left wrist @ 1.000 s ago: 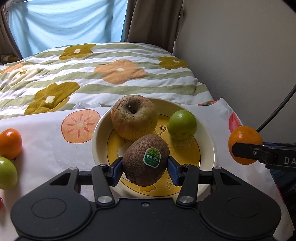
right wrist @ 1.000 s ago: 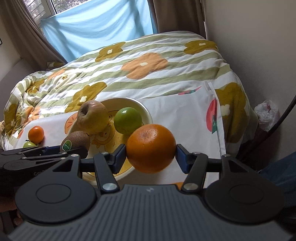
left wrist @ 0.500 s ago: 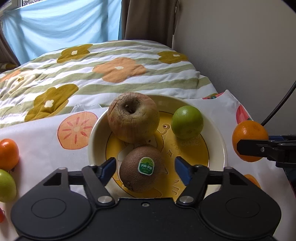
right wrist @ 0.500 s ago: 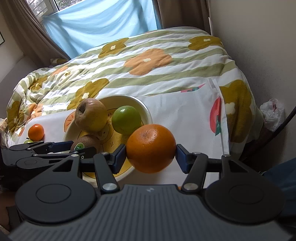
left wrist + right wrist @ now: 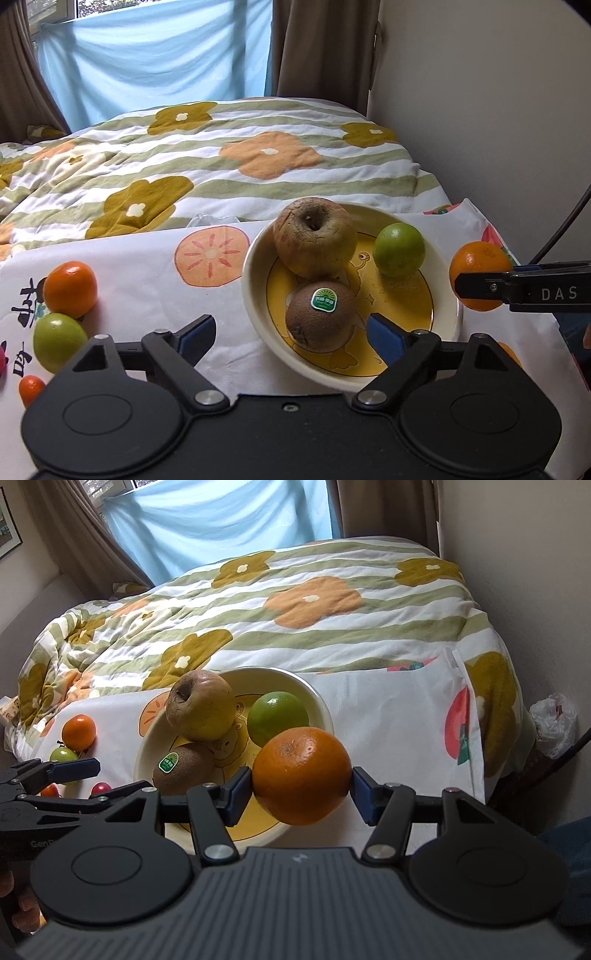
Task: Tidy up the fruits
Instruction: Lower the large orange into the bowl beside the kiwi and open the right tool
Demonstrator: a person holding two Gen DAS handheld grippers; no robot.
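Observation:
A cream bowl (image 5: 255,295) (image 5: 317,698) with a yellow inside holds a wrinkled apple (image 5: 314,236) (image 5: 201,707), a green lime (image 5: 399,249) (image 5: 277,714) and a brown kiwi (image 5: 319,315) (image 5: 183,764) with a green sticker. My left gripper (image 5: 291,334) (image 5: 107,775) is open and empty, drawn back from the kiwi at the bowl's near left side. My right gripper (image 5: 301,792) (image 5: 480,286) is shut on a large orange (image 5: 301,775) (image 5: 474,269), held just right of the bowl's rim.
On the fruit-print cloth (image 5: 147,266) left of the bowl lie a small orange (image 5: 70,290) (image 5: 78,731), a green fruit (image 5: 59,341) (image 5: 63,755) and small red fruits (image 5: 31,389) (image 5: 101,787). A flowered quilt (image 5: 221,158) lies behind. A wall (image 5: 498,110) stands at right.
My left gripper opened, let the kiwi down into the bowl, and drew back to the left. My right gripper kept hold of the orange near the bowl's right rim.

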